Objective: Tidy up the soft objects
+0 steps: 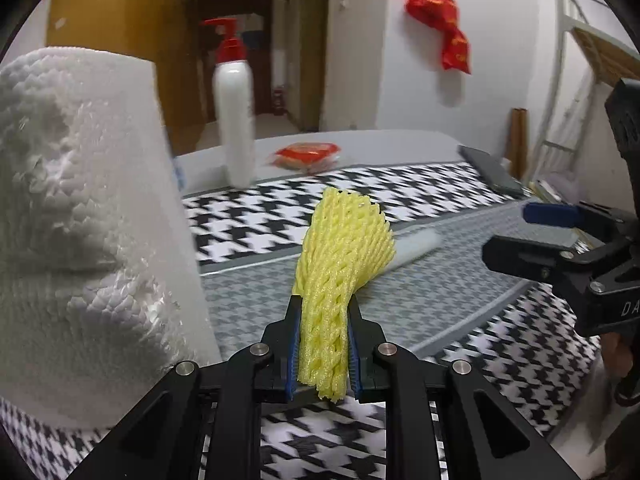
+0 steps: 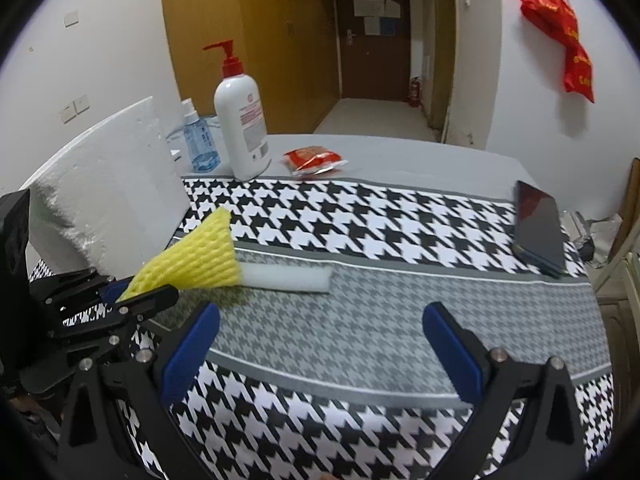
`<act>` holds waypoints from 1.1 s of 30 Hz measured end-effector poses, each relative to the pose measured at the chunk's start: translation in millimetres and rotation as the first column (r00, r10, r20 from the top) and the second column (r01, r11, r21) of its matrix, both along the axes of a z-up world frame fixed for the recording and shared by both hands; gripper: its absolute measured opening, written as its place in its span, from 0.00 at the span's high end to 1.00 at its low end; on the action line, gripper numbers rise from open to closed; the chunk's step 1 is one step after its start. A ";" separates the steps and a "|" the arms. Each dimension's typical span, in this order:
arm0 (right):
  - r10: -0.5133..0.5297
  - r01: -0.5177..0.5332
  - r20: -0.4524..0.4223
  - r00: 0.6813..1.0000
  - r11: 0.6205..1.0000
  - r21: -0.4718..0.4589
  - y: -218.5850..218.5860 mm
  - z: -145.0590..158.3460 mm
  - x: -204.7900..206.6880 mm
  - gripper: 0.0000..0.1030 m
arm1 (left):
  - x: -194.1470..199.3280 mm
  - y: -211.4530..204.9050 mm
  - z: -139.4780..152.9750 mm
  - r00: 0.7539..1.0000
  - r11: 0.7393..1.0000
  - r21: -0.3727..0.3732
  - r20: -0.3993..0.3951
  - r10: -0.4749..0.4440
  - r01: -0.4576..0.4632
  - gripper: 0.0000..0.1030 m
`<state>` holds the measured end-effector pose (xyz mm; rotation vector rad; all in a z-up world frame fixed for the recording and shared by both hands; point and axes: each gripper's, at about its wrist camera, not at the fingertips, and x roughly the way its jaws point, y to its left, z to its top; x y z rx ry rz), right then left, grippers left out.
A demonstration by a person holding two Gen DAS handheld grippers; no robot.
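The left gripper (image 1: 323,344) has its fingers clamped on the yellow foam net (image 1: 340,264), held above the counter (image 2: 400,216). The right gripper (image 2: 320,352) has fingers wide apart and empty. The white foam strip (image 2: 288,276) lies at its eleven o'clock, long axis nine-to-three, nearer the right hand.

White walls, tall wooden wardrobe (image 2: 224,40), dark brown door (image 2: 374,36) down a pale-floored hallway, red bag (image 2: 558,28) hung on wall.

Left gripper (image 1: 323,344) angled downward, blue pads pinching the yellow foam net (image 1: 340,272), lifted clear of the cloth. Right gripper (image 2: 316,344) to the net's right, jaws spread wide, nothing between them.
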<state>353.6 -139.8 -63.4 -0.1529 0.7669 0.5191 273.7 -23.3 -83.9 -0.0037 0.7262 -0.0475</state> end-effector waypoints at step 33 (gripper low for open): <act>0.176 -0.194 -0.151 0.973 0.975 -0.109 55.9 -47.2 73.9 0.20 | -11.7 14.1 7.6 1.000 0.998 -0.058 0.018 0.003 -0.002 0.80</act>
